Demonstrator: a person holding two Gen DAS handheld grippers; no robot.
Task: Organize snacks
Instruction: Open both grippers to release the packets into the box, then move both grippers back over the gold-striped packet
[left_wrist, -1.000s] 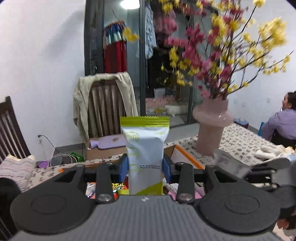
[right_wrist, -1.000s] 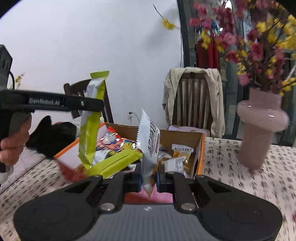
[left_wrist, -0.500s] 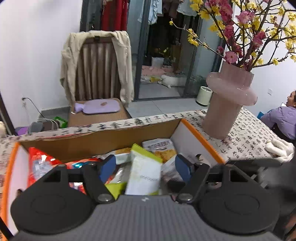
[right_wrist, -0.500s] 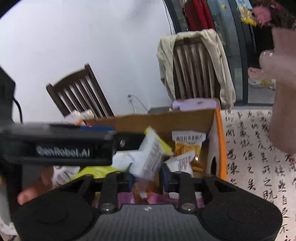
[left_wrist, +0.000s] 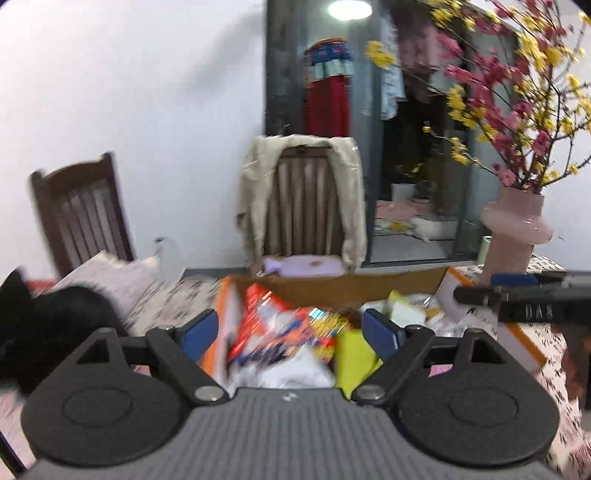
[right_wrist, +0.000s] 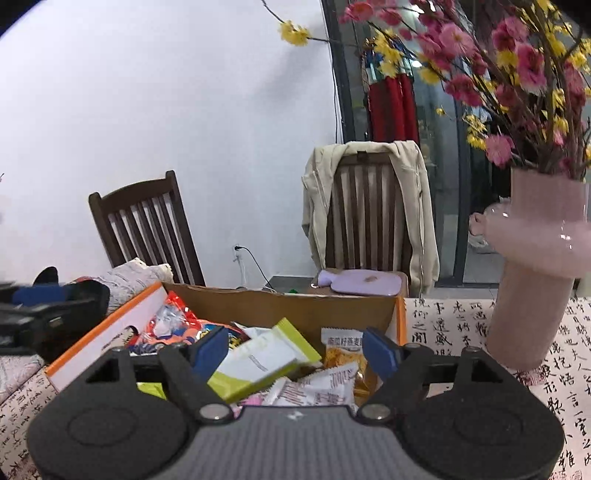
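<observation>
Right wrist view: the right hand-held gripper (right_wrist: 295, 349) is opening, empty, above the orange-edged cardboard box (right_wrist: 400, 317) on the desk; a green-and-white snack packet (right_wrist: 264, 358) lies inside. The left hand-held gripper (left_wrist: 290, 332) likewise opens, empty. Best withdraw both straight upward, clear of the packets.

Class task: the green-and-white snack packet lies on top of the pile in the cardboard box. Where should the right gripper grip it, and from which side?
Grip the green-and-white packet by its raised green sealed end, coming from above. It lies tilted on the pile in the cardboard box, so that flat edge sticks up clear. The right gripper is empty, its fingers opening.
</observation>
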